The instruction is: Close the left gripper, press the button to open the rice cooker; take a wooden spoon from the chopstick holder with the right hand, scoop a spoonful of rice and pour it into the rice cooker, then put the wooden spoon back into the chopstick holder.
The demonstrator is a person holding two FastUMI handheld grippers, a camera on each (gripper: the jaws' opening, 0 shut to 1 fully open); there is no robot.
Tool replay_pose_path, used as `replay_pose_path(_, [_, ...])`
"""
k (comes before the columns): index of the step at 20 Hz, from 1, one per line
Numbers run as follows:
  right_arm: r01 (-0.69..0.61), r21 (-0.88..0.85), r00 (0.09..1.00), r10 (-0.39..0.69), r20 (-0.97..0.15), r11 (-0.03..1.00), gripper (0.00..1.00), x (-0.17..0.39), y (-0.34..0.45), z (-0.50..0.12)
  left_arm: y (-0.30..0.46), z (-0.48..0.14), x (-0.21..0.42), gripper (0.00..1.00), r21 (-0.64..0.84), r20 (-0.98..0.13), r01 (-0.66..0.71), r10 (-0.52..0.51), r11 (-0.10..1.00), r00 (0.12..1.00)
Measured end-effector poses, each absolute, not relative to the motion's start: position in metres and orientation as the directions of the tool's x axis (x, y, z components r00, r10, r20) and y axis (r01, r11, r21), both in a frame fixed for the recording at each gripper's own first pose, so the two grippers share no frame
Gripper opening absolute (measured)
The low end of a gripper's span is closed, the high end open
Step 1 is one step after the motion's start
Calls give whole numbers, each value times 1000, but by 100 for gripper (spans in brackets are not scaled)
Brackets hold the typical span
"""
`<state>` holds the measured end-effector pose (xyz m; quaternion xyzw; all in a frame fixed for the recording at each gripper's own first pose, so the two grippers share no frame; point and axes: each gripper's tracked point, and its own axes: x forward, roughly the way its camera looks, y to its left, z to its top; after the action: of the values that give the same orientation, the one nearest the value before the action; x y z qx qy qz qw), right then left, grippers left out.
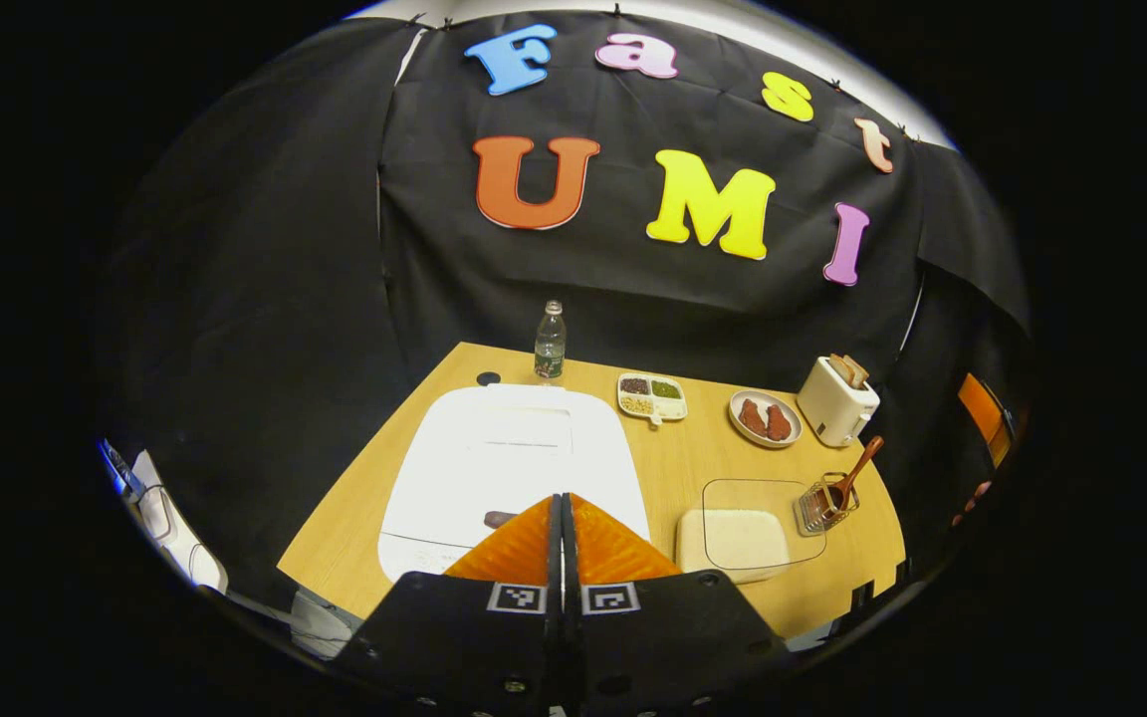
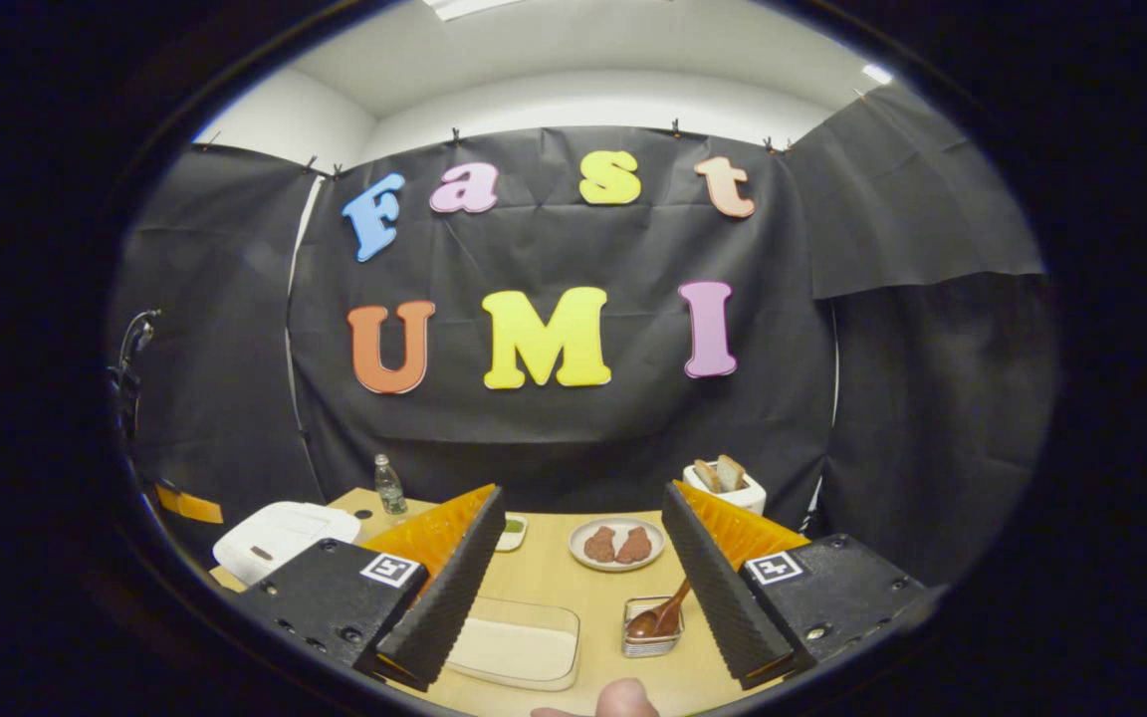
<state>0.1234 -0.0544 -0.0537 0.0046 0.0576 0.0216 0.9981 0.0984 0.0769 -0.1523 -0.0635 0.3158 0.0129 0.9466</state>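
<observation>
Left gripper [image 1: 563, 518], fingers pressed together and empty, hovers at bottom centre over the closed white rice cooker [image 1: 504, 458]. Right gripper [image 2: 583, 578] gapes wide, empty. The brown wooden spoon [image 2: 661, 614] stands in a wire chopstick holder [image 2: 651, 629] lower centre; likely light and rigid, best gripped mid-handle.

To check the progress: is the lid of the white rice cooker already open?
No, in the left gripper view the white rice cooker lies with its lid flat and shut, below the closed left gripper.
</observation>
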Motion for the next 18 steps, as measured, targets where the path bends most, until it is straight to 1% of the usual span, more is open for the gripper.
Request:
replay_pose_path(1, [-35, 16, 992, 36, -121, 999, 100, 124, -57, -58, 81, -157, 100, 0, -129, -631, -61, -34, 990, 775])
replay_pose_path(3, [-14, 17, 991, 16, -130, 1000, 100, 125, -65, -64, 93, -176, 105, 0, -132, -695, -75, -38, 988, 718])
replay_pose_path(4, [-9, 16, 989, 12, -145, 1000, 97, 125, -66, -69, 98, -187, 107, 0, -126, -723, -80, -37, 989, 689])
replay_pose_path(5, [-6, 13, 988, 8, -157, 1000, 100, 124, -67, -74, 99, -194, 108, 0, -129, -744, -78, -44, 989, 667])
replay_pose_path(6, [-2, 8, 986, 3, -165, 1000, 100, 124, -69, -76, 99, -202, 110, 0, -133, -762, -84, -48, 988, 645])
replay_pose_path(7, [1, 6, 986, 0, -167, 1000, 98, 124, -71, -78, 101, -207, 110, 0, -140, -775, -91, -52, 986, 629])
replay_pose_path(9, [13, 4, 986, -12, -168, 1000, 98, 125, -77, -78, 103, -211, 113, 0, -145, -781, -94, -56, 985, 622])
replay_pose_path(10, [19, 6, 985, -18, -170, 1000, 100, 126, -80, -79, 102, -212, 113, 0, -147, -782, -91, -60, 985, 620])
replay_pose_path(12, [23, 11, 982, -21, -186, 1000, 100, 127, -80, -86, 103, -214, 118, 0, -143, -779, -87, -58, 986, 625])
replay_pose_path(13, [25, 13, 981, -22, -194, 1000, 98, 129, -81, -89, 106, -215, 119, 0, -139, -776, -89, -52, 986, 629])
replay_pose_path(14, [27, 12, 979, -24, -200, 1000, 100, 129, -82, -90, 108, -217, 120, 0, -134, -778, -95, -45, 986, 626])
replay_pose_path(15, [27, 11, 979, -24, -202, 1000, 100, 130, -83, -91, 111, -221, 120, 0, -131, -781, -100, -41, 986, 623])
replay_pose_path(16, [26, 8, 979, -24, -201, 1000, 98, 131, -82, -89, 112, -224, 118, 0, -131, -784, -105, -38, 986, 620])
replay_pose_path(17, [25, 4, 980, -23, -196, 1000, 98, 132, -82, -89, 113, -226, 118, 0, -134, -785, -106, -40, 985, 618])
replay_pose_path(18, [25, 1, 981, -24, -192, 1000, 100, 133, -82, -87, 114, -230, 117, 0, -134, -790, -110, -39, 985, 612])
